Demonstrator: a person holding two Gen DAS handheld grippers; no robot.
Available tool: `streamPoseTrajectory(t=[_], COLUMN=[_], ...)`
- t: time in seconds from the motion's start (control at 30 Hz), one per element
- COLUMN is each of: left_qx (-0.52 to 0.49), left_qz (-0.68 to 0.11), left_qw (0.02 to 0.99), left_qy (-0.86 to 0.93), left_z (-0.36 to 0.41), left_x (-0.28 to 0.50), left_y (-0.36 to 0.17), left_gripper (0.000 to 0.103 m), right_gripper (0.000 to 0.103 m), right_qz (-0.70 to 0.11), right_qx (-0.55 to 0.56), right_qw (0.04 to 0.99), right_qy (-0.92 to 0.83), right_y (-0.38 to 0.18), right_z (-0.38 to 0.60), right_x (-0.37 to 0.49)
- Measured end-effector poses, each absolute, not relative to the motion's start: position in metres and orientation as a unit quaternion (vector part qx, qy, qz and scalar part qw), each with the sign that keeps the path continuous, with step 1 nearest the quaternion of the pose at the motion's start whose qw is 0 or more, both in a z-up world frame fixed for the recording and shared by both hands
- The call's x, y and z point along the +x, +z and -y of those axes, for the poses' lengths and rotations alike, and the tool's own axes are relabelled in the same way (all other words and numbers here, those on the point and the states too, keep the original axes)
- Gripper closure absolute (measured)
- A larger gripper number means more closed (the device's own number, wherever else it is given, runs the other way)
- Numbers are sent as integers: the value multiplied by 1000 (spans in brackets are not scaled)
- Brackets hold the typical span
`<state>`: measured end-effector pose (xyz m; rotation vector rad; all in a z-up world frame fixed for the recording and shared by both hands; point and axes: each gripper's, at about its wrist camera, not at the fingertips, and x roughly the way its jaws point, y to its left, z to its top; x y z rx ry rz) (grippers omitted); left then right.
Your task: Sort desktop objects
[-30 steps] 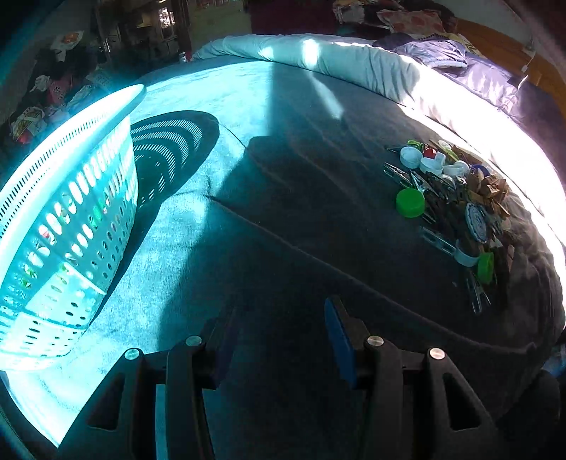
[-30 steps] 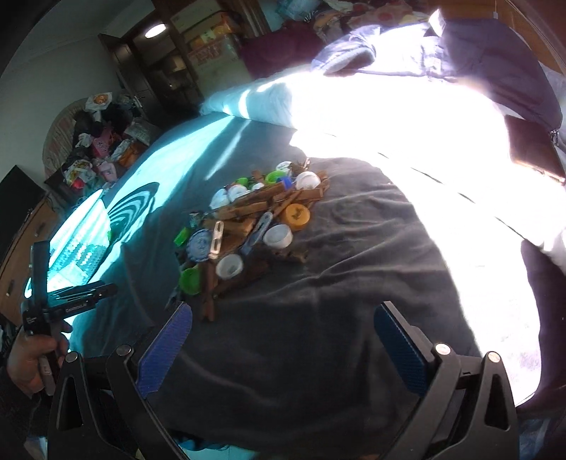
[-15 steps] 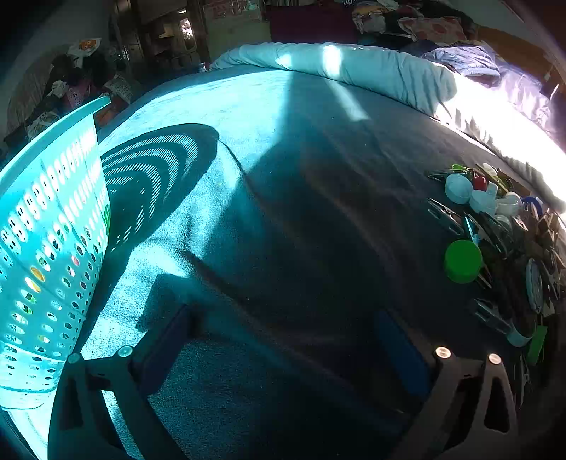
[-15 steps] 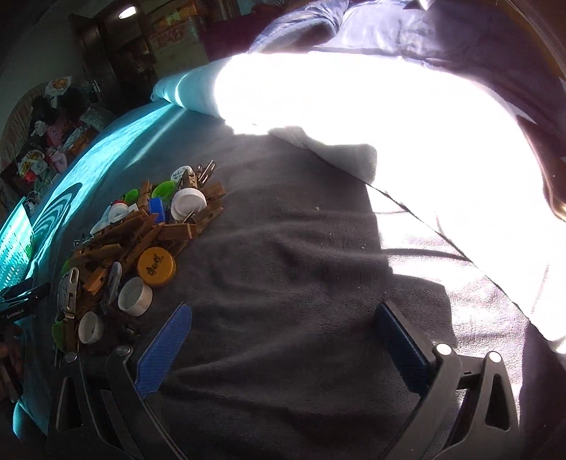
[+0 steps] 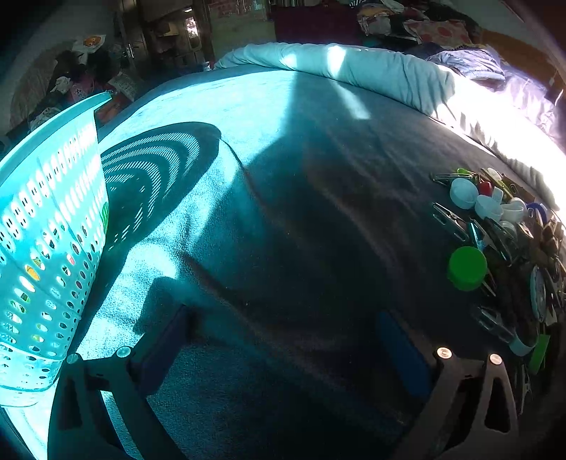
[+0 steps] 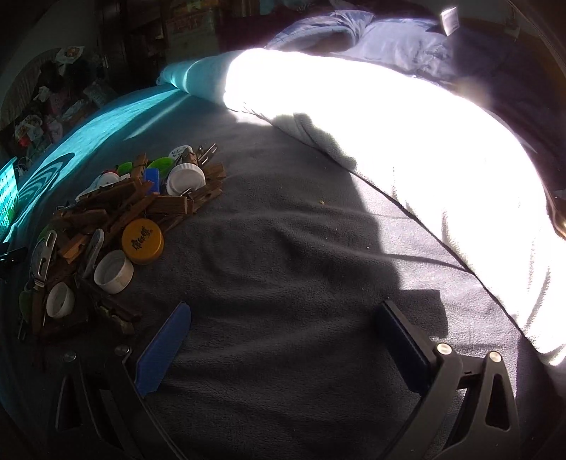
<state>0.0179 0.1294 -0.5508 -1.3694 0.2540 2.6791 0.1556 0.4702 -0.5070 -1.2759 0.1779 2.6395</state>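
Grey fleece blanket (image 6: 283,247) fills my view: both my left gripper (image 5: 283,339) and right gripper (image 6: 283,339) stand wide apart, holding nothing. Wooden clothespins (image 6: 116,208) and bottle caps (image 6: 113,270) lie heaped between them; turquoise basket (image 5: 46,247) far left.

A wide bed covered with a dark grey fleece blanket (image 6: 283,247) fills both views, its far edge bounded by a rolled pale quilt (image 5: 353,67) that burns white in hard sunlight on the right. Far right lies rumpled lavender bedding (image 6: 389,39). Beyond the bed the room is dim: dark wooden cabinets (image 5: 169,32) stand at the far wall, with a cluttered heap of bags and packets (image 5: 78,81) far left.
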Motion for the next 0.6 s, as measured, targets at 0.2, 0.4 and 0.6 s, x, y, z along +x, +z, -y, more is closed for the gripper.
streamPoseTrajectory(t=[0.2,0.4,0.6], left_qx=[-445,-443,-440], left_qz=[-83,-82,-78], left_qw=[62,63,67], left_qy=[889,890,892], left_z=[-129,-128,-128], left_x=[18,19,17], left_y=[-552,-552,-554], left_gripper=[0,0,0], right_gripper=[0,0,0], right_qz=[-60,-60,-61], right_qx=[-432,-432,-432], right_qw=[102,102,102], right_qy=[894,894,894], right_y=[-506,-506,-506], right_z=[-469,-469,-469], right_x=[155,156,156])
